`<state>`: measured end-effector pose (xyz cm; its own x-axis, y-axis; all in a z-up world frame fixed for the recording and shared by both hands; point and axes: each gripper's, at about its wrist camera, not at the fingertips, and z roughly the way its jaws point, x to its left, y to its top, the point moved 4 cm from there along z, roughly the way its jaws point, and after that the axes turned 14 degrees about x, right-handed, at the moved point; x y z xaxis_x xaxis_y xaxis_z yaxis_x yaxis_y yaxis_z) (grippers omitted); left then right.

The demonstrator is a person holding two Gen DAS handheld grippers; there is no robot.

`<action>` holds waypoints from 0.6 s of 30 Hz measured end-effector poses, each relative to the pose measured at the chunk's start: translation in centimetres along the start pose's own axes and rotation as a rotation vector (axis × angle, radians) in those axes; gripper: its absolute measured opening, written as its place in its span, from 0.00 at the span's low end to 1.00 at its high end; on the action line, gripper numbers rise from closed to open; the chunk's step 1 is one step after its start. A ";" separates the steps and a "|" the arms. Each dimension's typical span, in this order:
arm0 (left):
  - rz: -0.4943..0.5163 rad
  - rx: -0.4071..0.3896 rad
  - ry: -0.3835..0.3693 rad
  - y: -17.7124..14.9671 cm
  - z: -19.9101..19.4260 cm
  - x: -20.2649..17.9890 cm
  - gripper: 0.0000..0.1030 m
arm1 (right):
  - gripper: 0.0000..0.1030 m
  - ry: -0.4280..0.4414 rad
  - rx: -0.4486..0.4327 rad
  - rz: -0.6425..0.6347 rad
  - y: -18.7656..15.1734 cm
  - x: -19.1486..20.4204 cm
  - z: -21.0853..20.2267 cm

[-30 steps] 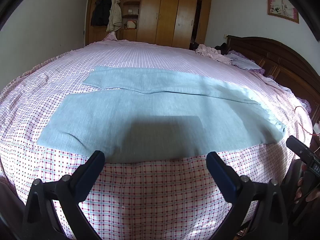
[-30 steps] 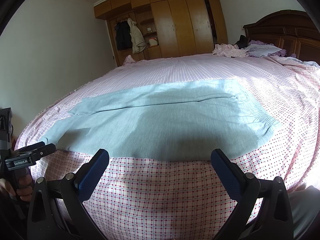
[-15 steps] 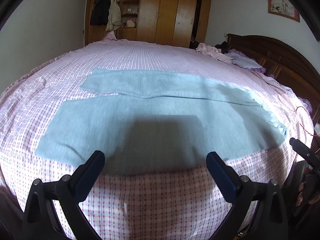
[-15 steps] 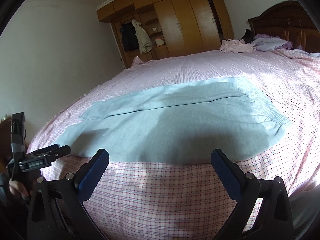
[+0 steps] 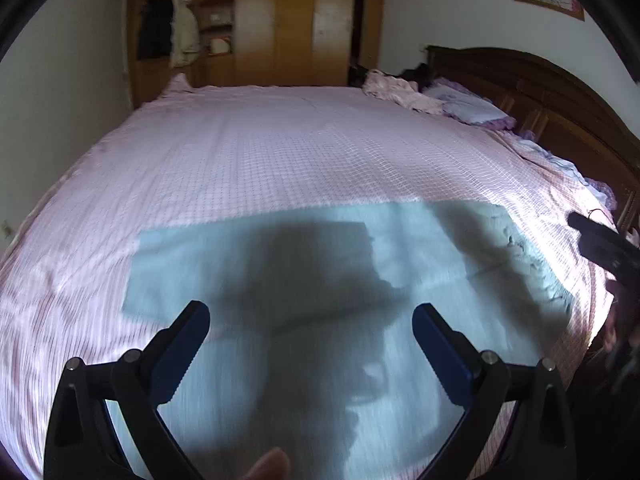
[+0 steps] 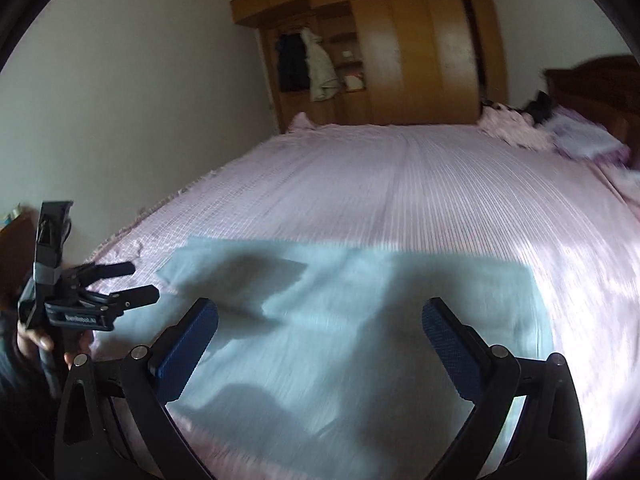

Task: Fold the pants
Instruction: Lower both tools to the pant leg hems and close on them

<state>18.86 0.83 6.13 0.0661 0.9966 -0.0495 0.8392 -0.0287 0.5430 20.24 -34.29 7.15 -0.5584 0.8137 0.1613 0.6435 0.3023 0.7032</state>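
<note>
Bed (image 5: pixel 280 168), pink checked sheet | pants (image 5: pixel 320 360): light blue, soft, limp; take by far edge | left gripper (image 5: pixel 310 344), right gripper (image 6: pixel 320 336): jaws wide, empty.

The pants (image 5: pixel 340 280) lie on the bed (image 5: pixel 280 152) across my lower frame; my left gripper (image 5: pixel 310 330) hangs over them, wardrobe (image 5: pixel 280 20) top centre.

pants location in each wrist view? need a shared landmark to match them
Left wrist: pants fill the lower centre, spreading past the open left gripper.
Right wrist: pants across the lower half, behind the open right gripper.
Shared landmark: wooden wardrobe, top of both views.
</note>
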 end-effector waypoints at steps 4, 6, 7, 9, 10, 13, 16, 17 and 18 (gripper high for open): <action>0.017 0.092 -0.119 4.3 3.8 1.0 1.00 | 0.95 0.015 0.065 -0.112 3.9 -1.8 5.1; 0.032 0.112 -0.126 6.5 6.1 1.6 1.00 | 0.95 0.034 0.123 -0.162 5.1 -2.8 8.6; 0.046 0.111 -0.113 7.1 6.7 1.7 1.00 | 0.95 0.038 0.147 -0.173 5.5 -3.1 9.8; 0.101 0.110 -0.057 9.1 9.0 1.9 1.00 | 0.95 0.041 0.221 -0.212 6.5 -4.1 13.5; 0.121 0.110 -0.043 9.7 9.8 1.8 1.00 | 0.95 0.045 0.251 -0.224 6.7 -4.5 14.9; 0.241 0.083 -0.010 10.8 12.2 1.1 1.00 | 0.95 0.033 0.338 -0.259 6.9 -5.7 19.0; 0.356 0.101 0.079 11.3 14.5 0.2 1.00 | 0.94 0.038 0.381 -0.227 6.8 -6.4 21.6; 0.356 0.103 0.078 11.6 15.0 0.2 1.00 | 0.93 0.047 0.389 -0.229 6.8 -6.3 22.0; 0.336 0.107 0.062 11.8 15.5 0.4 1.00 | 0.93 0.057 0.391 -0.248 6.7 -6.0 22.4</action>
<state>37.18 -0.32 -0.46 0.3178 0.9329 0.1696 0.8285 -0.3602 0.4289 39.63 -26.07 -4.61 -0.7412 0.6679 0.0666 0.6299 0.6578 0.4130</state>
